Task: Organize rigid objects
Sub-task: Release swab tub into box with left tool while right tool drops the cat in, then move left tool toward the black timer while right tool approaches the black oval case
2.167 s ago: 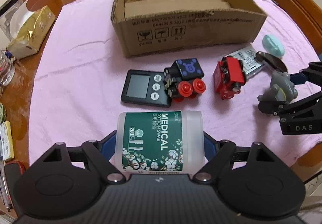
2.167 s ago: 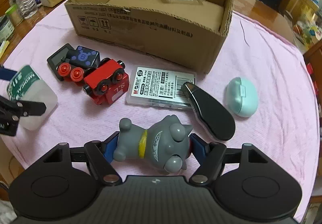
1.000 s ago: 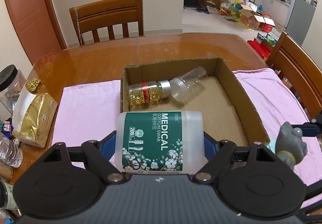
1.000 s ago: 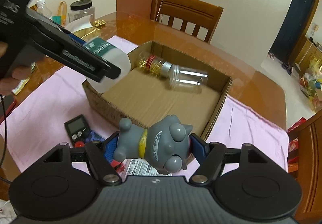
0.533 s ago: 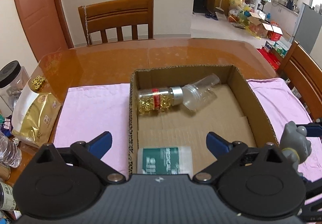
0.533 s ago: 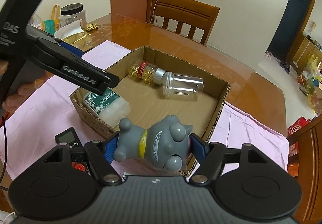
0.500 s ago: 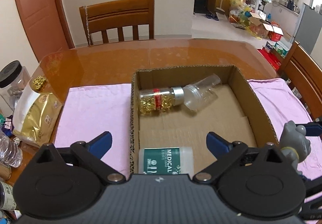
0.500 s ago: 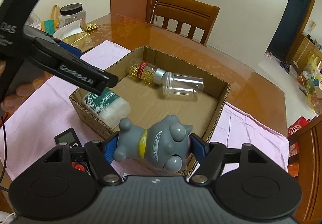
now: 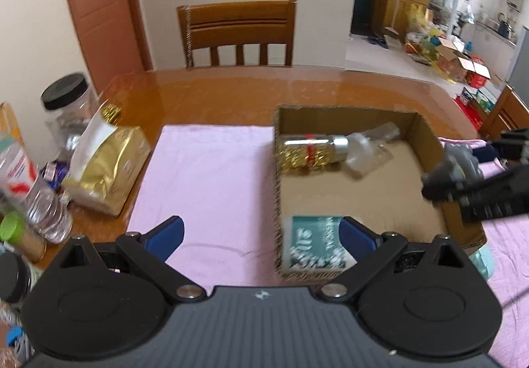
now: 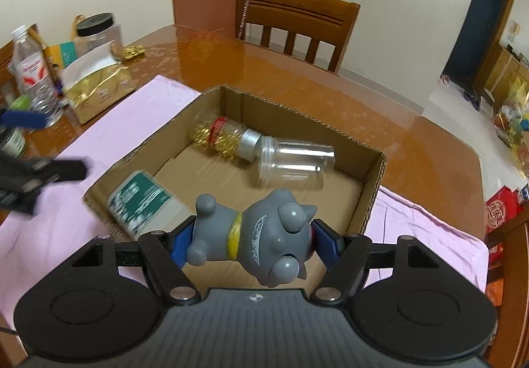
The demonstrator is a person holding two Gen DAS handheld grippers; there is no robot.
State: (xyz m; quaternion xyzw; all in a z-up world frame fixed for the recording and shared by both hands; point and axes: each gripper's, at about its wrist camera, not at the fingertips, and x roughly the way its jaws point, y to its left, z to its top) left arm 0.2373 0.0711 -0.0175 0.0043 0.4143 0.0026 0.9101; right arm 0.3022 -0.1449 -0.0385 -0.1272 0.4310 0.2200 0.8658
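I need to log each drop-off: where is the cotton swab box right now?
The cotton swab box lies inside the cardboard box, in its near-left corner in the right wrist view, apart from the two jars along the far wall.

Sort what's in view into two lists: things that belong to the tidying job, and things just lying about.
Job:
cardboard box
cotton swab tub, in the box
gold-filled bottle, in the box
clear jar, in the box
grey cat figure, in right gripper

Lying about:
gold bag
water bottle
black-lidded jar
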